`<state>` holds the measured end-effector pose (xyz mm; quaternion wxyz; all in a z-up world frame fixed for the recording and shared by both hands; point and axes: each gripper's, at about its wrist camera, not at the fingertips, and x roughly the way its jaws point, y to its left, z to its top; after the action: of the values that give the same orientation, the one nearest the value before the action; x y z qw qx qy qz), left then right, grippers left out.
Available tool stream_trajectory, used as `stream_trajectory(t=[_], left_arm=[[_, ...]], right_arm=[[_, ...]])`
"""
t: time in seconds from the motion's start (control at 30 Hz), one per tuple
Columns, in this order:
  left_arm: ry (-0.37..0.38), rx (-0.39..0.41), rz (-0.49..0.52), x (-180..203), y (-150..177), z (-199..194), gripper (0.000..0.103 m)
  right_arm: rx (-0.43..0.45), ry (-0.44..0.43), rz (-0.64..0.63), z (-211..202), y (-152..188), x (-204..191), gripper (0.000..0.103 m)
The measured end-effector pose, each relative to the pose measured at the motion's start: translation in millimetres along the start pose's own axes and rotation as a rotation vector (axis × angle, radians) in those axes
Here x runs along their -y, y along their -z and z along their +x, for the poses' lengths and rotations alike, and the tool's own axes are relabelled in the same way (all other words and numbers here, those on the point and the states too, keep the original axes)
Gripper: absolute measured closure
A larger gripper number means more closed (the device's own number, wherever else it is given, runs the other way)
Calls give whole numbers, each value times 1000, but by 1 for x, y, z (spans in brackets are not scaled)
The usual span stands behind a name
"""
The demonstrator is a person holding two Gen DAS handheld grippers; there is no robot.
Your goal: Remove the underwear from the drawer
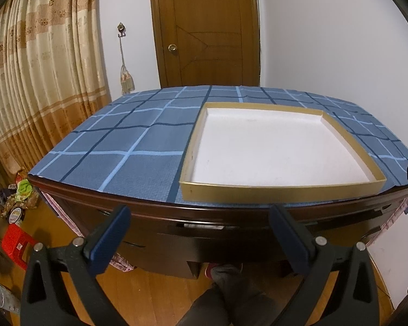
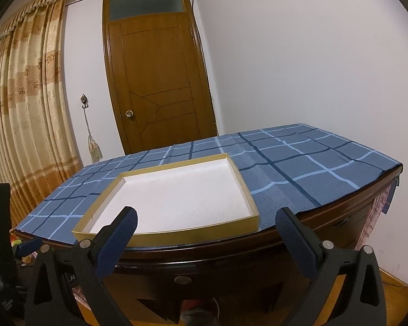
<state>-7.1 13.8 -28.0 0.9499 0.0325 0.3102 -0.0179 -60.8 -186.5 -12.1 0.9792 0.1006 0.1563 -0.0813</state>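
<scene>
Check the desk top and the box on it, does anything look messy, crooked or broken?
Nothing stands out. The shallow box sits flat and empty on the blue checked cloth, which shows only slight creases near its far edge. No spills or damage visible.

white walls (image 2: 299, 54) | wooden door (image 2: 152, 76) | beige curtains (image 1: 40, 68) | wood floor (image 1: 155, 293)

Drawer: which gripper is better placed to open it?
Probably left: left gripper is open, level with the drawer front; right gripper points higher, at the tray.
</scene>
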Motion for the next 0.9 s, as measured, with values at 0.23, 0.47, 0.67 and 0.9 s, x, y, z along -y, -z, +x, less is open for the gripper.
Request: stream_trajectory(t=[0.23, 0.47, 0.67, 0.9], left_arm=[[-1, -1, 4, -1, -1, 1, 0], [0, -3, 2, -2, 0, 2, 0], [2, -7, 1, -3, -1, 1, 0], [2, -7, 0, -4, 0, 1, 0]], right_arm=[[0, 3, 5, 1, 0, 0, 1], [-1, 1, 4, 2, -1, 0, 1], [-5, 2, 8, 2, -1, 0, 1], [-4, 2, 10, 3, 0, 2, 1]])
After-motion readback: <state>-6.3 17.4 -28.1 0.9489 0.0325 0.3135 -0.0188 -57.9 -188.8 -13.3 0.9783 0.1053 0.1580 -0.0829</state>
